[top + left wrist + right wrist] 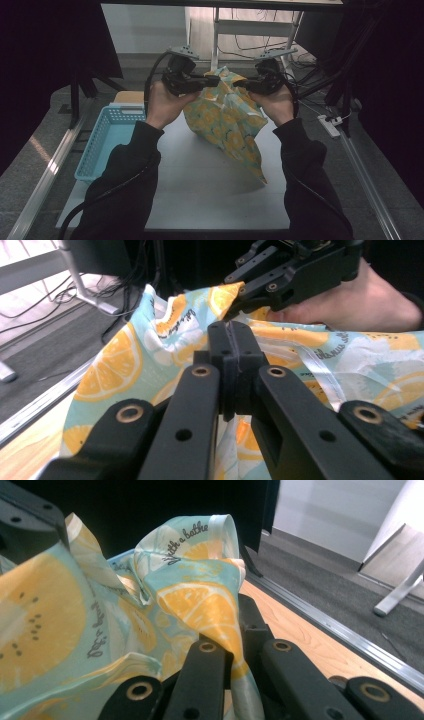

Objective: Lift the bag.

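A pale blue cloth printed with orange slices (227,117) hangs above the white table (200,190), its lower corner near the table top. My left gripper (216,79) is shut on the cloth's upper edge, and my right gripper (238,83) is shut on the same edge just to the right. In the left gripper view the black jaws of my left gripper (233,342) pinch the cloth (125,365), and the right gripper (295,275) shows beyond in a hand. In the right gripper view my right gripper (239,642) clamps a fold of the cloth (75,610).
A light blue slotted basket (102,145) stands at the table's left side. A wooden board (128,96) lies behind it. A power strip (330,125) and cables lie on the floor at the right. Metal rails (45,175) run along both sides.
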Demonstrator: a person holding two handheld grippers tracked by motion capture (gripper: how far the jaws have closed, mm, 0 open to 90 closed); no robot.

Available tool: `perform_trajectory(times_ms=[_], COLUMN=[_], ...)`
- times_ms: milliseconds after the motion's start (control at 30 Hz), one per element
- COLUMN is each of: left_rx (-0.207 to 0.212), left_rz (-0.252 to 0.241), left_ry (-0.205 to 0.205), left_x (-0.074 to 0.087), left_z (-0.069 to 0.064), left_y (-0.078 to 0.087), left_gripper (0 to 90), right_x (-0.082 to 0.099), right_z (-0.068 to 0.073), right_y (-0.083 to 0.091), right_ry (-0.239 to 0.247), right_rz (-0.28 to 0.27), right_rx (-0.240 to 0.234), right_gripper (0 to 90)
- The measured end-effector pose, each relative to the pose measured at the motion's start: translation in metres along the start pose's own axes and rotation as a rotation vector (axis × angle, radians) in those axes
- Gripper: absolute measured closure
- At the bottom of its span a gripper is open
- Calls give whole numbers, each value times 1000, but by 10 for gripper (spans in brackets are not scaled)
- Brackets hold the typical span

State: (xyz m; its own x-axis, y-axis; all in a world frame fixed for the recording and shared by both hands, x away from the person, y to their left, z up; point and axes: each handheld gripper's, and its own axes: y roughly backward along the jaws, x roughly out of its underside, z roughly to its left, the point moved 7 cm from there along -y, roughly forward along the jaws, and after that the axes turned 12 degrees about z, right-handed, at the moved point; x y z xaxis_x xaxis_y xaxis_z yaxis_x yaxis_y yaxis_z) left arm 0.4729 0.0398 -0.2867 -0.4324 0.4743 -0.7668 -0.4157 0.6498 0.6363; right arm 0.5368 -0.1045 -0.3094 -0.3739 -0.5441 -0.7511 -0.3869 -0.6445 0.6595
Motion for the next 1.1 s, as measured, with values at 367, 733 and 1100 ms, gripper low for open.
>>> perform_trajectory(times_ms=[367, 733, 1100], left_rx=[-21, 16, 58], left_rz=[33, 36, 59], left_ry=[-30, -25, -23], left_x=[-1, 11, 36], left_z=[1, -1, -2], left_y=[-10, -14, -26], left_gripper=[895, 592, 409], right_x=[1, 11, 38], right_z=[-2, -1, 2], right_y=[-3, -8, -14], right_ry=[1, -5, -24], right_rz=[-1, 12, 71], right_rx=[9, -15, -77], right_gripper=[890, 683, 480])
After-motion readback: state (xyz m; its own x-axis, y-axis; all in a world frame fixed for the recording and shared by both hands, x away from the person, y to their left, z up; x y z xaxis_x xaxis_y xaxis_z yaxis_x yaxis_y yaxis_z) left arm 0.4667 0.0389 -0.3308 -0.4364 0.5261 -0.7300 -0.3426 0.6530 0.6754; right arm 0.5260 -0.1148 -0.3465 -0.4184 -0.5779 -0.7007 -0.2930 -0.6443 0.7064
